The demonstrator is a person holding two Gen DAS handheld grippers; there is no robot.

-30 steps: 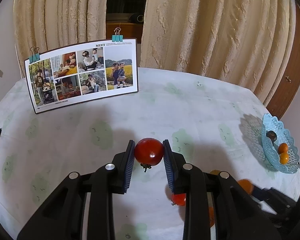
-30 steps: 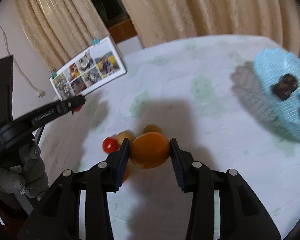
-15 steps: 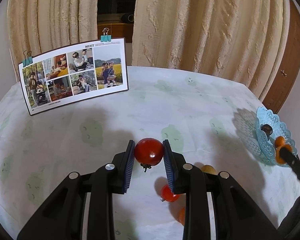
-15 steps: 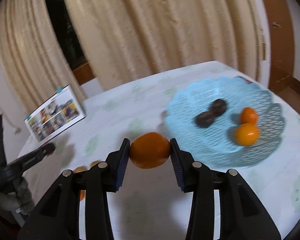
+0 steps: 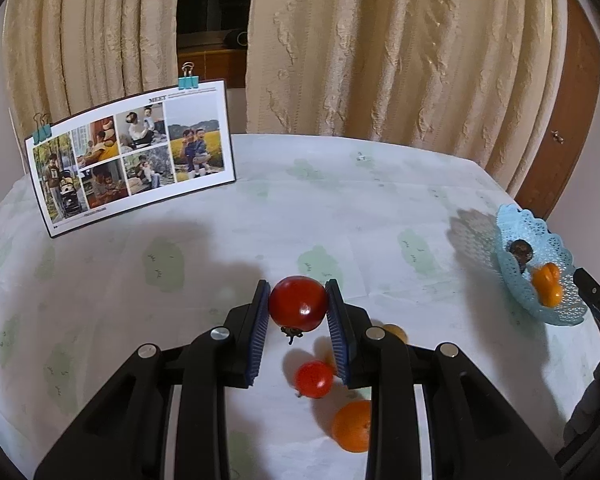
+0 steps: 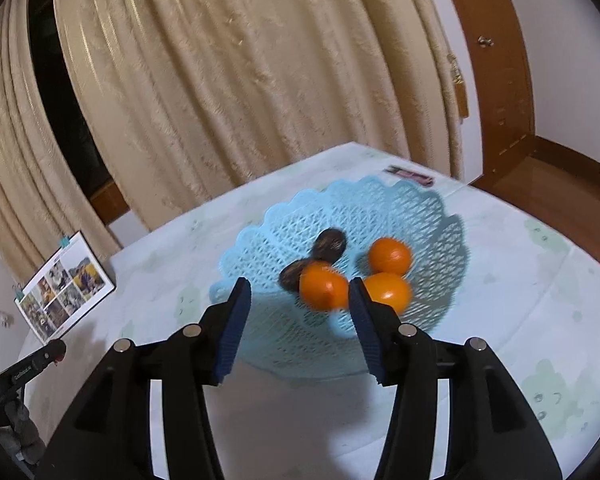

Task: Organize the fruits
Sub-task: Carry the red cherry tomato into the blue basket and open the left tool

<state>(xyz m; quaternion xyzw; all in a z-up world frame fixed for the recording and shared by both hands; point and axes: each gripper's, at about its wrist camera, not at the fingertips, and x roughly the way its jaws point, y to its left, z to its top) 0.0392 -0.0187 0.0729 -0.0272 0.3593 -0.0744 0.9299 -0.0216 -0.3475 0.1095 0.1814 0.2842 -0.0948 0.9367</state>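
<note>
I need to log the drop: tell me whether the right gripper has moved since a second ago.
Yes. The right gripper has swung from the loose fruit toward the blue basket, now under its opening jaws; an orange sits blurred between them, unpinched.

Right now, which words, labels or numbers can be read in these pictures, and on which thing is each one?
"MEET": top of the photo card, above the pictures.
Small print beside "MEET" and along the card's bottom edge: too small to read.
White lettering on the left gripper's black body, seen in the right wrist view: too blurred to read.
Basket, fruit, cloth: no text.
</note>
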